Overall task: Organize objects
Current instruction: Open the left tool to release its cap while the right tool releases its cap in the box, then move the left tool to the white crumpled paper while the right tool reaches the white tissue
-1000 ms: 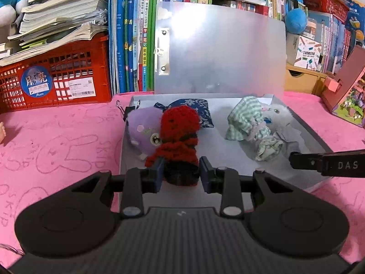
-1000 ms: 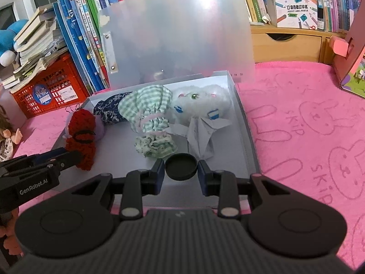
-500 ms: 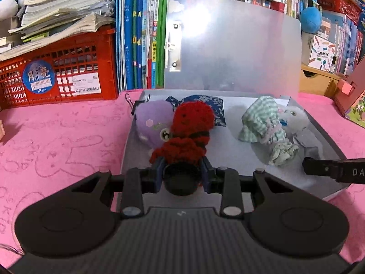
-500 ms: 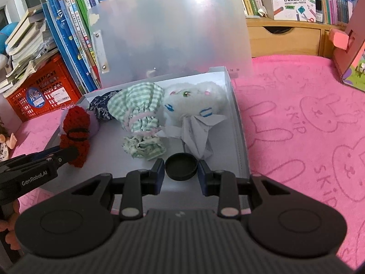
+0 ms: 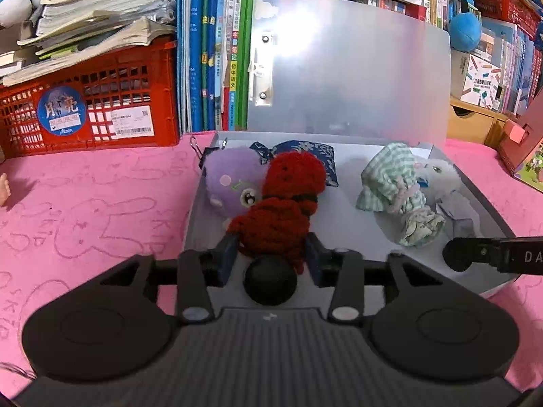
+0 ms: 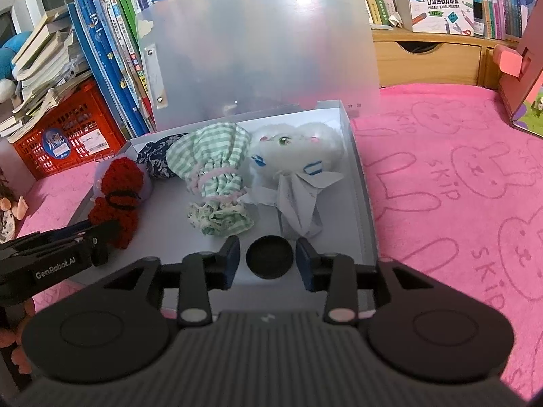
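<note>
A grey box (image 5: 197,210) with its translucent lid (image 5: 349,78) standing open holds several soft toys. A red crocheted toy (image 5: 285,200) lies against a purple plush (image 5: 227,183) at the box's left. My left gripper (image 5: 271,254) is open, its jaws on either side of the red toy's lower end. A green checked pouch (image 6: 213,169), a white plush (image 6: 295,146) and a blue patterned pouch (image 6: 152,156) also lie in the box (image 6: 359,183). My right gripper (image 6: 268,257) is open and empty over the box's near edge.
A pink bunny-print cloth (image 6: 458,176) covers the table. A red crate (image 5: 88,105) with stacked books and a row of upright books (image 5: 210,51) stand behind the box. A wooden drawer unit (image 6: 427,61) and a pink cardboard house (image 6: 522,78) stand at the right.
My left gripper has opened wider around the red crocheted toy's lower end and drawn slightly back. My right gripper has risen and pulled back a little from the box.
</note>
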